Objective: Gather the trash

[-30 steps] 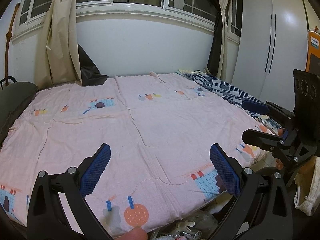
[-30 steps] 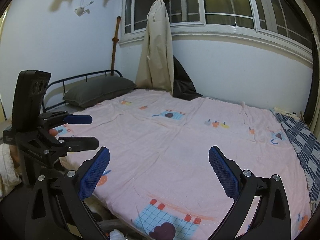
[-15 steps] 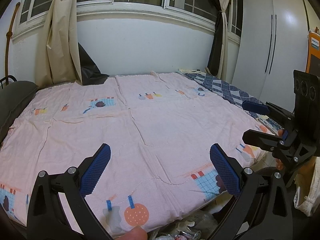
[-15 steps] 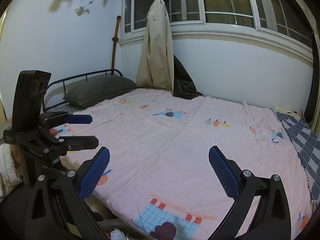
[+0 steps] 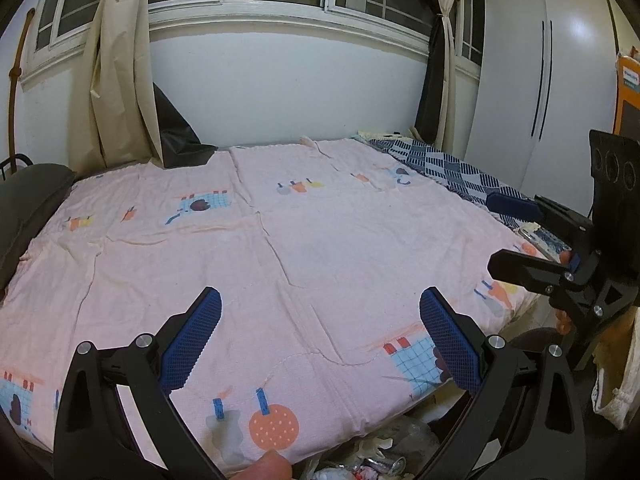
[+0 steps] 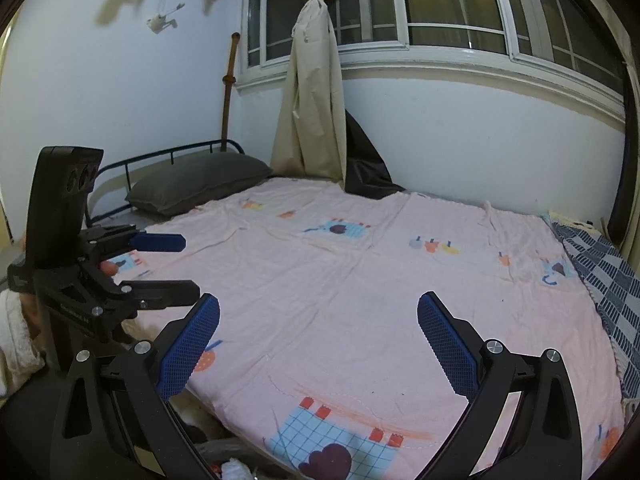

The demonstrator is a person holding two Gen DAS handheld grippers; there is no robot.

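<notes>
Both grippers: held out over the near edge of the bed, nothing between the fingers of either one.
Left gripper [image 5: 320,336]: jaws spread wide, blue textured pads [image 5: 191,340] facing each other across a stretch of pink sheet; seen from the right wrist view at [image 6: 182,266], off to the left side, also parted.
Right gripper [image 6: 319,340]: jaws spread just as wide, empty; from the left wrist view it sits at the right edge [image 5: 504,236], fingers apart.
Fingertip [image 5: 268,466]: one pokes into the bottom of the left wrist view, just below the sheet's edge.
Trash [image 5: 372,458]: a heap low at the bed's near side, under the left gripper: crinkled clear plastic, white crumpled bits, something metallic and can-like, a touch of red. Only partly visible.
Trash, right wrist view [image 6: 236,468]: a white wad and clear plastic at the bottom edge.
Bedsheet [image 5: 320,240]: pink, cartoon prints, creased.
Pillow [image 6: 200,180]: dark grey, at the headboard.
Blanket [image 5: 440,168]: navy check, far right corner.
</notes>
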